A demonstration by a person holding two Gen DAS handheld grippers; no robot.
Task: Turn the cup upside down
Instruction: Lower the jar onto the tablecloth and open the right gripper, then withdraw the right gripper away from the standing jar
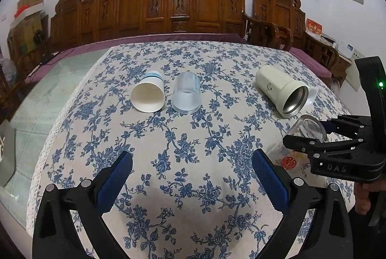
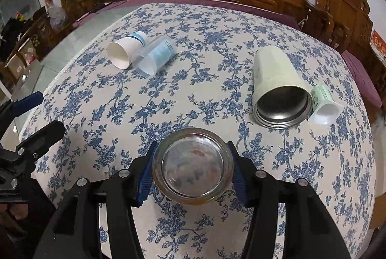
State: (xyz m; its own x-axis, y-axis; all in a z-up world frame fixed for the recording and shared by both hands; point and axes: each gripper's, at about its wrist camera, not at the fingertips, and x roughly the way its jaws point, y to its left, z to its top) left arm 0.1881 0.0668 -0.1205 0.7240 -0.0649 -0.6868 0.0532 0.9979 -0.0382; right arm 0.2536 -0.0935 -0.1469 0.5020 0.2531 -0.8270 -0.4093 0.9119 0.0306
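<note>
A clear glass cup (image 2: 193, 166) with red and coloured print sits between the blue pads of my right gripper (image 2: 193, 171), which is shut on it; its thick base faces the camera. In the left wrist view the same glass cup (image 1: 295, 148) is tilted, held by the right gripper (image 1: 306, 138) just above the floral tablecloth (image 1: 183, 138) at the right. My left gripper (image 1: 193, 177) is open and empty over the near middle of the table.
A white paper cup (image 1: 148, 96) and a clear plastic cup (image 1: 186, 96) lie on their sides at centre left. A cream steel-lined tumbler (image 1: 281, 90) and a small white cup (image 2: 324, 105) lie at the right. Carved wooden chairs (image 1: 168, 5) stand behind the table.
</note>
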